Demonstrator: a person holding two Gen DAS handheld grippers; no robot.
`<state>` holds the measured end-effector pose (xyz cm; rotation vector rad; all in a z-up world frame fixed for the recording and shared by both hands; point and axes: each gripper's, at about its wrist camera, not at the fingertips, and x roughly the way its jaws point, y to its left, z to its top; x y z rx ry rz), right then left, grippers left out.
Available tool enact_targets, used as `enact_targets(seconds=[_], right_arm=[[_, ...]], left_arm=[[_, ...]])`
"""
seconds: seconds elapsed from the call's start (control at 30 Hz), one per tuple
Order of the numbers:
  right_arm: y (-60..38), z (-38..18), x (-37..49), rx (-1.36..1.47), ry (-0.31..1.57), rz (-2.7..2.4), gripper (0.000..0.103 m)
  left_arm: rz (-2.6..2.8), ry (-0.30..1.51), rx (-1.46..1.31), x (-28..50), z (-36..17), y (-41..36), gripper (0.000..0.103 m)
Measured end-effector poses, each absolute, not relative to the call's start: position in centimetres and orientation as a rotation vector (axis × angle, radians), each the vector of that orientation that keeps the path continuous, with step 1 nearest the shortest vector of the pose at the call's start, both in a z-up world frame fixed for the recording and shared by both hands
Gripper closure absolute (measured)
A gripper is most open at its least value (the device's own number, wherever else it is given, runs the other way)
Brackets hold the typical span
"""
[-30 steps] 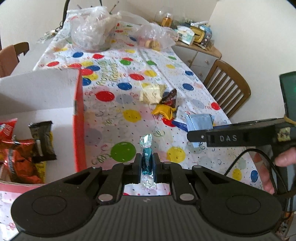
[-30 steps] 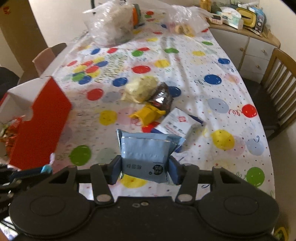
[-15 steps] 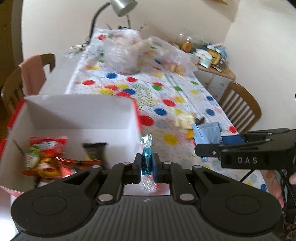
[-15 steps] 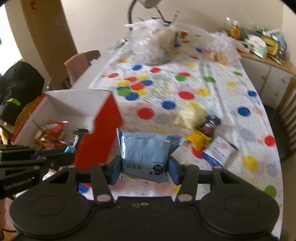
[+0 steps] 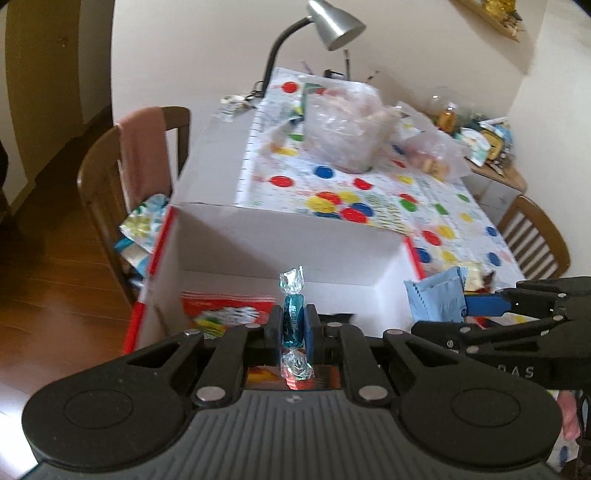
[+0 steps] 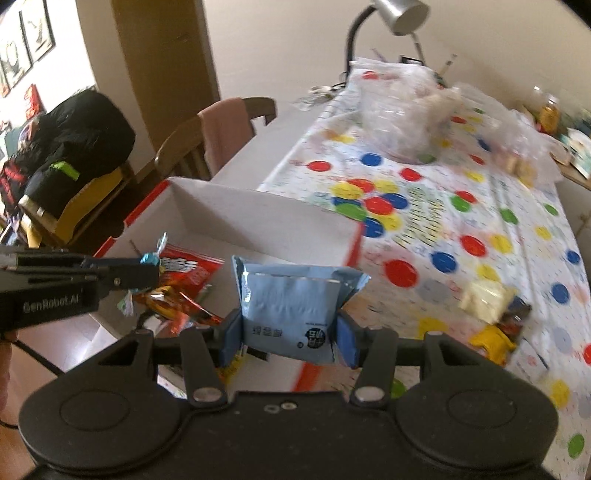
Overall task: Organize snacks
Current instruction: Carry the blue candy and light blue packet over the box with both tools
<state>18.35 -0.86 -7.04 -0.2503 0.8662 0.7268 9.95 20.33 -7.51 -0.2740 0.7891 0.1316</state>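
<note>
My left gripper (image 5: 293, 326) is shut on a teal twist-wrapped candy (image 5: 292, 320) and holds it upright over the open red-and-white box (image 5: 280, 236). In the right wrist view the left gripper (image 6: 146, 271) hangs over the box (image 6: 258, 218) with the candy (image 6: 149, 258). My right gripper (image 6: 290, 334) is shut on a light blue snack packet (image 6: 288, 306) above the box's right part. It also shows in the left wrist view (image 5: 476, 306) with the packet (image 5: 436, 299). Red snack bags (image 6: 177, 273) lie in the box.
Loose snacks stay on the dotted tablecloth at right: a pale yellow bag (image 6: 484, 295), a dark wrapper (image 6: 515, 314), a yellow packet (image 6: 493, 341). Clear plastic bags (image 6: 402, 107) and a desk lamp (image 5: 328, 22) stand at the far end. Wooden chairs (image 5: 125, 173) flank the table.
Both grippers have swung left from the loose snacks to above the box, each keeping its snack. The box's inside now fills the near view.
</note>
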Motion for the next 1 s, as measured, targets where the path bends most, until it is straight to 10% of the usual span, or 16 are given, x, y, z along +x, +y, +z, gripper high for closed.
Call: enact_targets(seconds=[1.0], right_arm=[[10.5, -14.6, 21.5, -0.415, 1.059, 0.716, 0.049]], left_arm=[[0.124, 1.029, -0.235, 14.1, -13.7, 23.4, 0.092]])
